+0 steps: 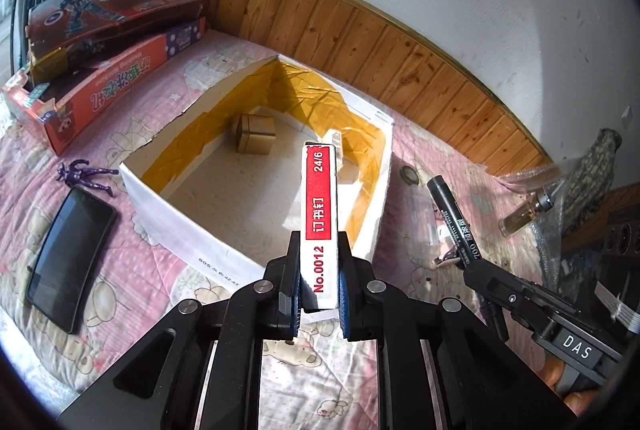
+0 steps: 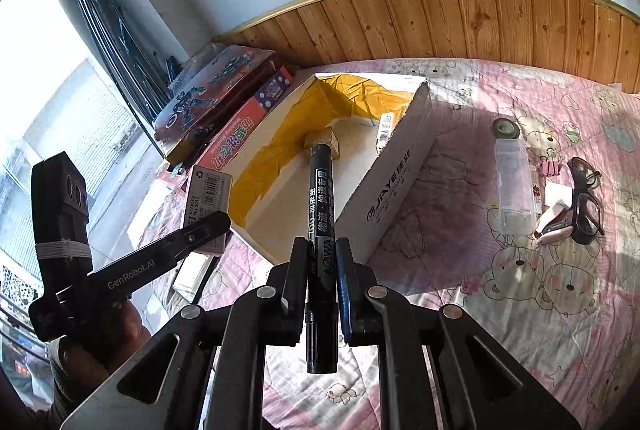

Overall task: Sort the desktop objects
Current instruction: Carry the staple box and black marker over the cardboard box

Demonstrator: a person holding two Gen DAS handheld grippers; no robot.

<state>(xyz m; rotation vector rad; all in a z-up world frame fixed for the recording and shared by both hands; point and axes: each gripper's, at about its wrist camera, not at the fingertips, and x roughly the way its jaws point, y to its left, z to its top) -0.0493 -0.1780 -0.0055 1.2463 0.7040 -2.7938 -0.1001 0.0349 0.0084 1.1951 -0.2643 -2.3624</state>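
A: Near? 
B: My left gripper (image 1: 319, 272) clamps staple box (image 1: 320, 218); right gripper (image 2: 321, 272) clamps marker (image 2: 321, 213), both above pink quilt (image 2: 500, 302).
A: Farther?
B: Open carton (image 1: 176, 205) w/ yellow tape, then wood wainscot (image 1: 360, 29), white wall.

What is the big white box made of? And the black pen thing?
The big white box looks like cardboard, matte white, with torn ragged edges and yellow tape inside. The black marker in the right hand-held gripper looks like smooth, slightly shiny plastic with a printed label.
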